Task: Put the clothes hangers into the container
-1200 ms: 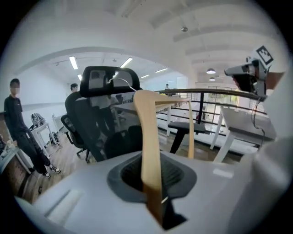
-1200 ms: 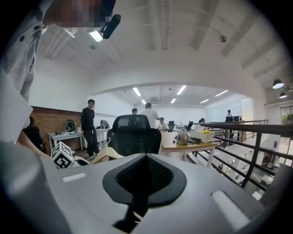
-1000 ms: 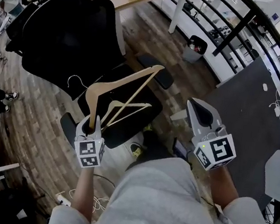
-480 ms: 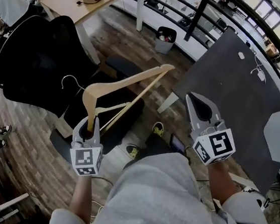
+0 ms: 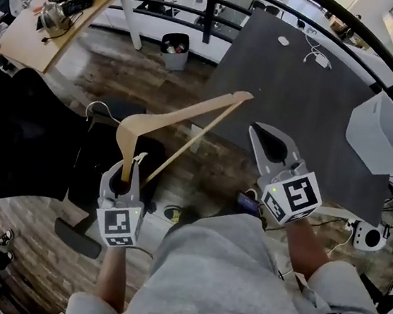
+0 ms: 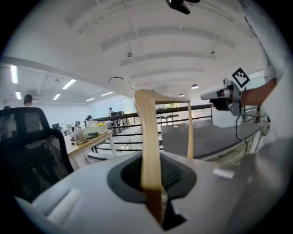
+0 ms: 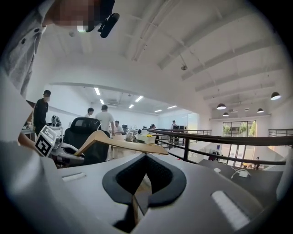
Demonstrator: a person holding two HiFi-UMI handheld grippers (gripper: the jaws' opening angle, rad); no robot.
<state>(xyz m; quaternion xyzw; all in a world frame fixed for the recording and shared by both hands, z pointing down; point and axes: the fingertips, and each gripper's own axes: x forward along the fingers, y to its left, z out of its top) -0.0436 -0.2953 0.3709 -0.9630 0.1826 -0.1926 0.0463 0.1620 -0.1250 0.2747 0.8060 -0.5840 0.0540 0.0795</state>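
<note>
Big dark table (image 5: 296,94) fills the upper right of the head view. A black office chair (image 5: 22,131) hogs the left edge, and there's a white box (image 5: 381,133) at the far right by the table. The wooden hanger (image 5: 180,119) is mid-frame, up in the air and slanting toward the upper right, with one arm's end pinched in the left gripper (image 5: 127,169). The right gripper (image 5: 258,130), just right of centre, has its jaws closed together on nothing.
</note>
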